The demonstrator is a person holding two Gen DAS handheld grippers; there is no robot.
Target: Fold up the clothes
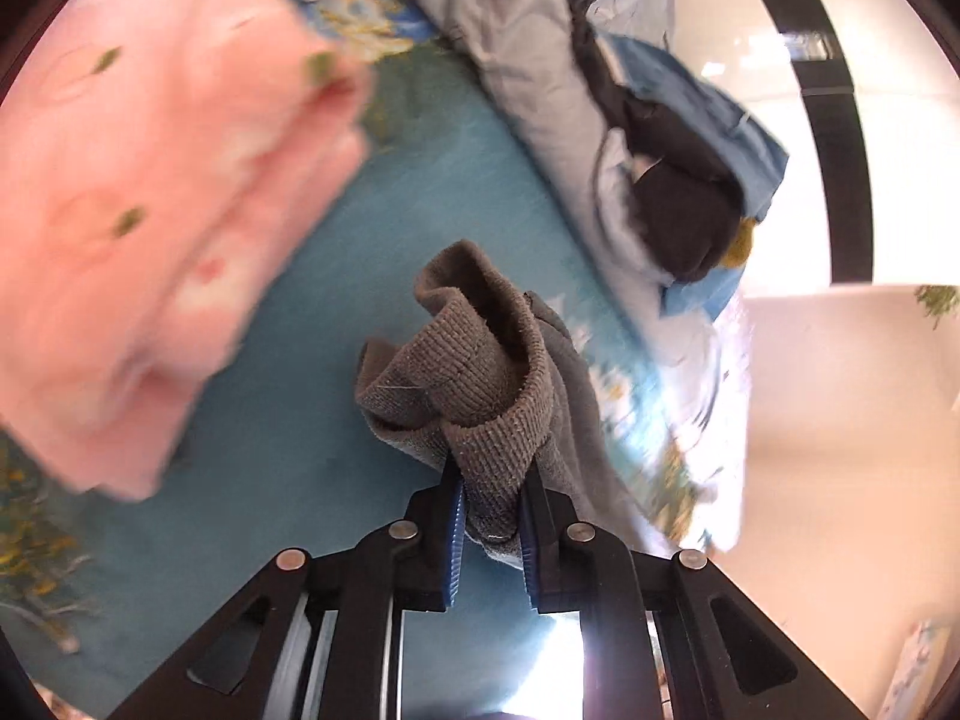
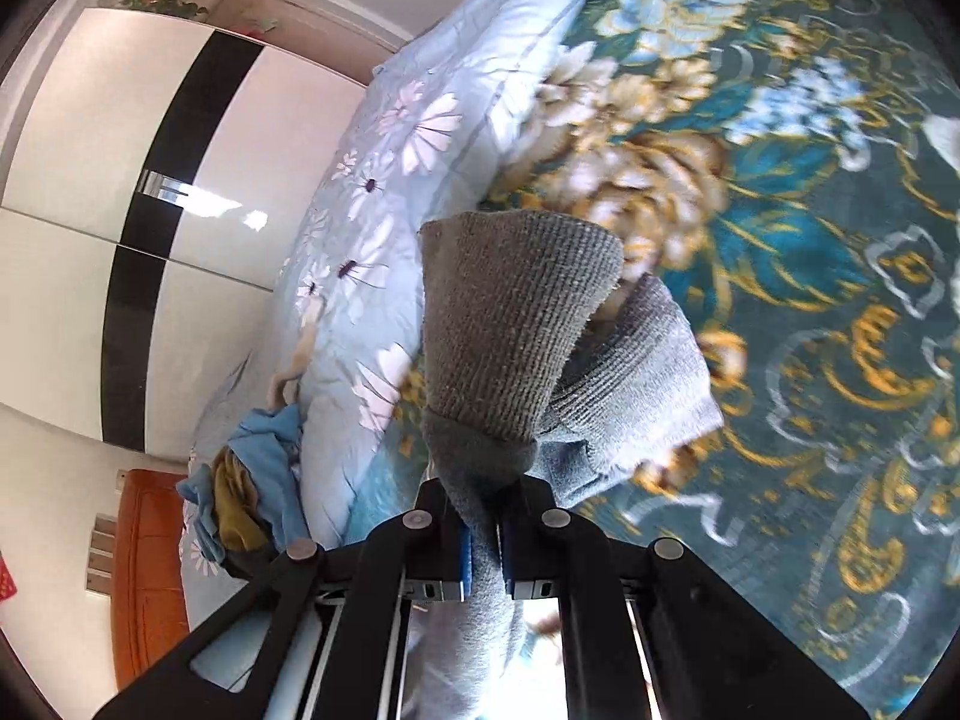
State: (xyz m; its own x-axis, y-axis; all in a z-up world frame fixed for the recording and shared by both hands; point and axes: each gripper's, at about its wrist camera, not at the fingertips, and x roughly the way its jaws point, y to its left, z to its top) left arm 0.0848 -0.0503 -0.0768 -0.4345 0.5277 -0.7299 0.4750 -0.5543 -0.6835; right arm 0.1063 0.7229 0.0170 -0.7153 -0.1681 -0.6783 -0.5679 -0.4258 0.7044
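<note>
My left gripper [image 1: 491, 516] is shut on the ribbed hem of a grey knit garment [image 1: 474, 372], which bunches up in front of the fingers above the blue bedspread [image 1: 360, 228]. My right gripper [image 2: 483, 531] is shut on a ribbed edge of the same grey knit garment [image 2: 516, 324], held above the teal floral bedspread [image 2: 810, 240]. Cloth hangs down between both pairs of fingers.
A folded pink fleece [image 1: 150, 192] lies at the left. A pile of grey, black and blue clothes [image 1: 630, 138] lies at the far right, by a light blue flowered quilt [image 2: 384, 192]. A white and black wardrobe [image 2: 120, 210] stands beyond the bed.
</note>
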